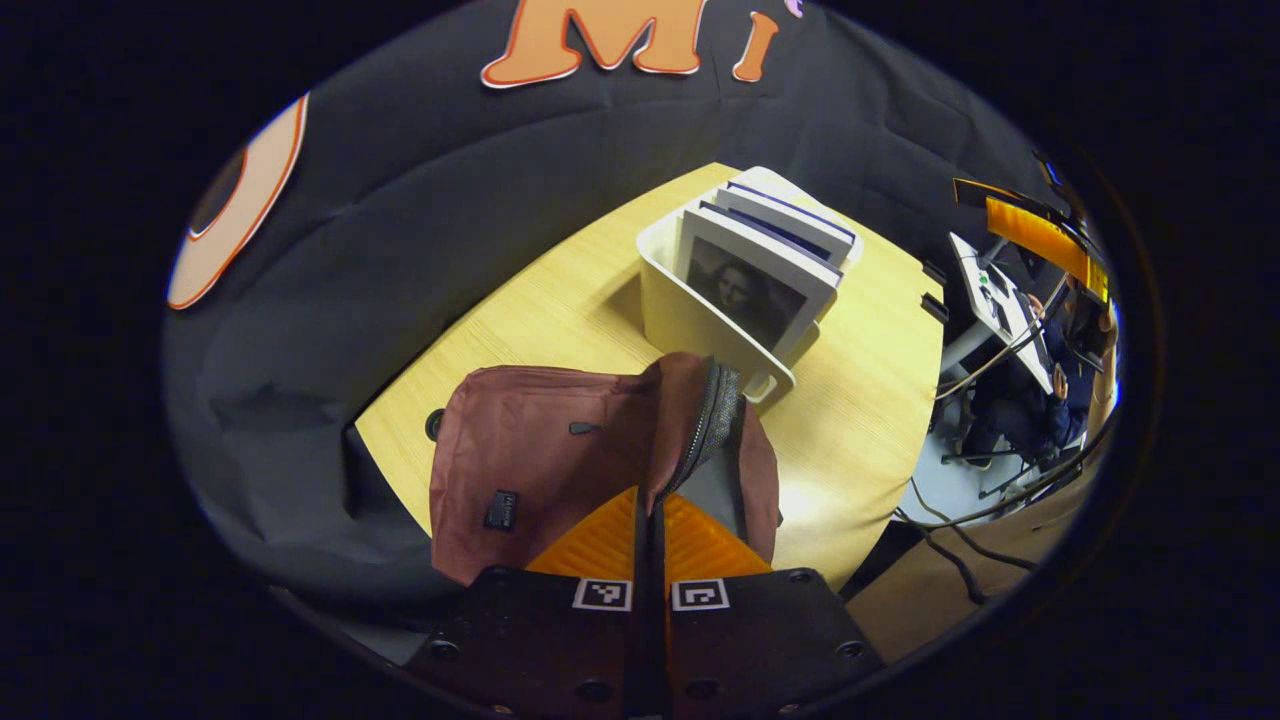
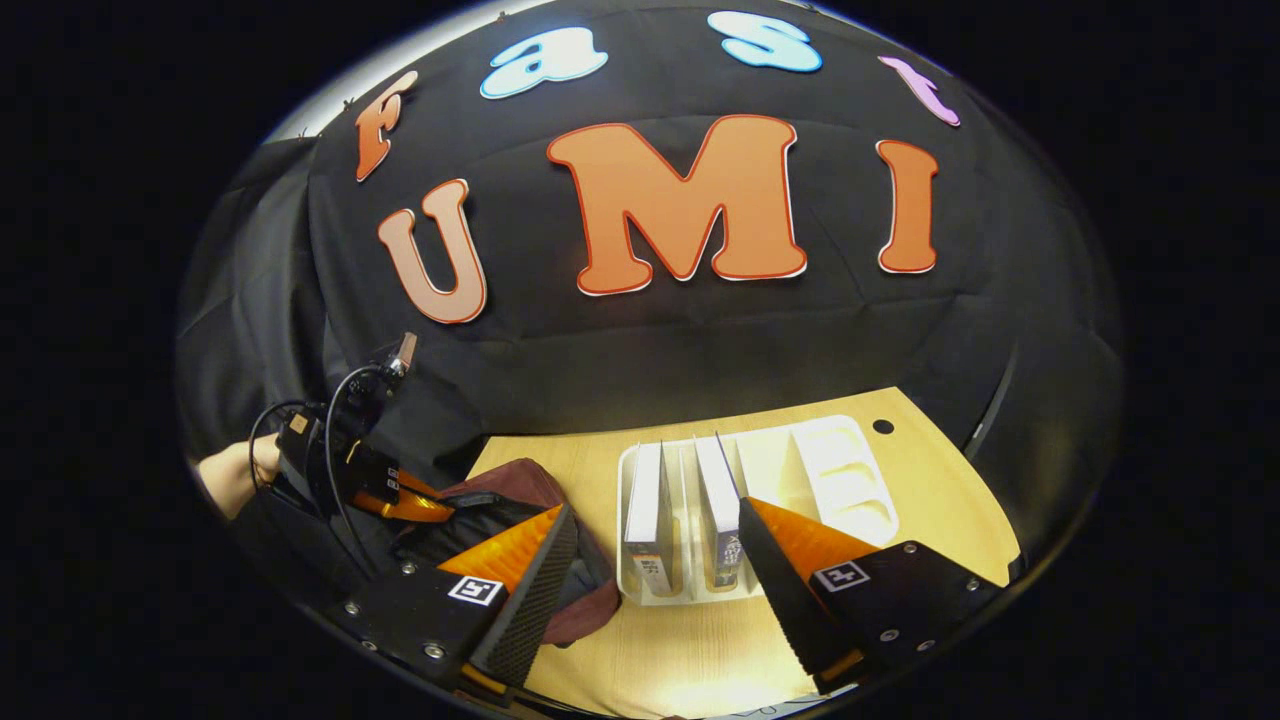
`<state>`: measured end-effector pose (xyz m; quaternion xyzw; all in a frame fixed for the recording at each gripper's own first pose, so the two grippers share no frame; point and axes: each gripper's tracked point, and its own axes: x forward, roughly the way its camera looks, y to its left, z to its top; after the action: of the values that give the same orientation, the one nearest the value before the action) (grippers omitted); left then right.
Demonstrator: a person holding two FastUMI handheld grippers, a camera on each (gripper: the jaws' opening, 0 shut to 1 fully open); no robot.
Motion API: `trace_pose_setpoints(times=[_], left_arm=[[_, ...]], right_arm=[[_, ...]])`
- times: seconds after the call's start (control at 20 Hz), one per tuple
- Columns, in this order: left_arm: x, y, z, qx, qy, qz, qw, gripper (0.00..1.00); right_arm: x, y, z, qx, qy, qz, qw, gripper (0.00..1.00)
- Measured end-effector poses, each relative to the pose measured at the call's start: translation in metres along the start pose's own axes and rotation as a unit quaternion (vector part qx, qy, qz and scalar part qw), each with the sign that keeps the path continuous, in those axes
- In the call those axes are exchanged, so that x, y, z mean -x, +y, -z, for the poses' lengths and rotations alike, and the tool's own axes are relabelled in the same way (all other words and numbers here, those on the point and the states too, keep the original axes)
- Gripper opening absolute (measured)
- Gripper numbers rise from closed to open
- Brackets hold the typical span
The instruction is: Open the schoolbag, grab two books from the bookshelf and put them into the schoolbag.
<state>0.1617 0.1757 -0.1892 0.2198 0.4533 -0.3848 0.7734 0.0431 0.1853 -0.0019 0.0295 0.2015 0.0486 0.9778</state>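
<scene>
The left gripper (image 1: pixel 650 505) seems clamped on the schoolbag (image 1: pixel 540 450)'s opened edge, beside the bookshelf (image 2: pixel 650 590); the right gripper (image 2: pixel 655 570) hangs spread over the books (image 2: pixel 645 500), needing descent around one.

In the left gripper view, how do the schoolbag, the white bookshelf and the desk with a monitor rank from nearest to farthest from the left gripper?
1. Schoolbag: at the left gripper, zipper edge between its fingers.
2. Bookshelf: beyond the bag, mid-table.
3. Desk with a monitor: off the table, far right.
</scene>
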Motion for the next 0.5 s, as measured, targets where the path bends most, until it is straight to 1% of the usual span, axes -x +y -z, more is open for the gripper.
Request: trace_pose_setpoints(times=[0.15, 0.3, 0.4, 0.5], left_arm=[[0.0, 0.011, 0.007, -0.004, -0.008, 0.002, 1.0, 0.01], [-0.001, 0.019, 0.003, 0.005, -0.021, -0.001, 1.0, 0.01], [-0.002, 0.02, 0.005, 0.01, -0.028, 0.002, 1.0, 0.01], [-0.001, 0.022, 0.009, 0.015, -0.035, 0.006, 0.999, 0.01]], right_arm=[[-0.027, -0.006, -0.023, 0.048, 0.045, 0.029, 0.997, 0.97], [-0.055, 0.014, -0.028, 0.082, 0.127, 0.013, 0.988, 0.97], [-0.071, 0.028, -0.025, 0.093, 0.184, -0.004, 0.979, 0.97], [-0.096, 0.035, -0.017, 0.109, 0.229, -0.001, 0.967, 0.97]])
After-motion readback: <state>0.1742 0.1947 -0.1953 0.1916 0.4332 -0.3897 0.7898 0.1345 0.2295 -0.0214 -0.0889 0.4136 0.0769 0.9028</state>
